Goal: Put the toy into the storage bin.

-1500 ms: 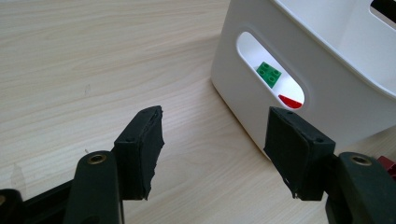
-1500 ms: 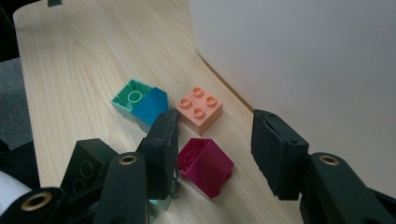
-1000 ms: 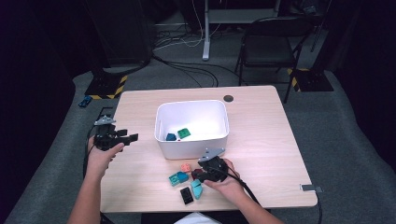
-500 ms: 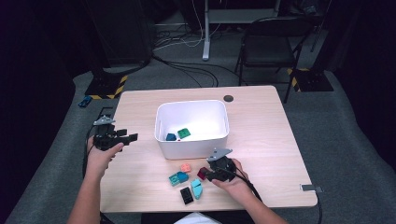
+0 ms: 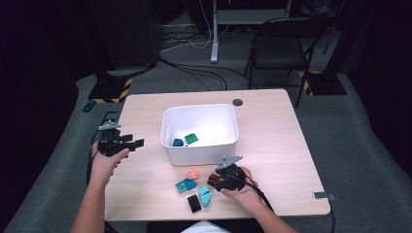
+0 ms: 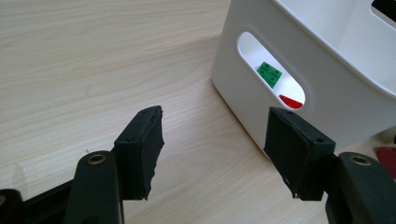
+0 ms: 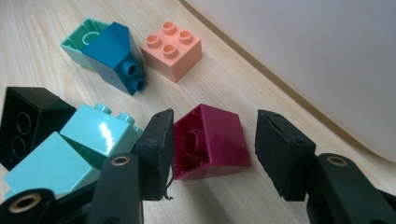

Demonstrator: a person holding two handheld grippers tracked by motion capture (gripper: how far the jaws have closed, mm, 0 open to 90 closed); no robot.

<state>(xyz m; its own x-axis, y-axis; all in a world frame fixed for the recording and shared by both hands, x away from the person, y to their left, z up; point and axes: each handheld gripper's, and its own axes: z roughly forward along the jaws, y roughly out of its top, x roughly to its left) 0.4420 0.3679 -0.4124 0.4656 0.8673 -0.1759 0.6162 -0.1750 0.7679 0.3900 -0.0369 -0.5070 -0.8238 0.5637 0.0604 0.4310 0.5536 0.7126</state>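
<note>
A magenta sloped brick [image 7: 212, 135] lies on its side on the table between the jaws of my right gripper [image 7: 212, 149]. Those jaws have just been opening. The left pad is beside the brick and the right pad stands clear of it. From above, this gripper [image 5: 214, 180] is just in front of the white bin [image 5: 200, 145]. My left gripper [image 5: 137, 142] hovers open and empty at the table's left, pointing at the bin's side wall [image 6: 327, 93]. Through the handle slot I see a green brick [image 6: 269, 74] and a red piece [image 6: 290, 101].
Loose bricks lie left of the right gripper: a salmon one [image 7: 171, 45], a dark blue one on a mint one [image 7: 116, 51], a black one [image 7: 28, 121] and a turquoise one [image 7: 93, 133]. In the bin are a green brick [image 5: 191, 139] and a blue brick [image 5: 178, 142].
The right hand has shifted slightly to the right near the bin's front, with the magenta brick at its jaw tips. The left hand has not moved.
</note>
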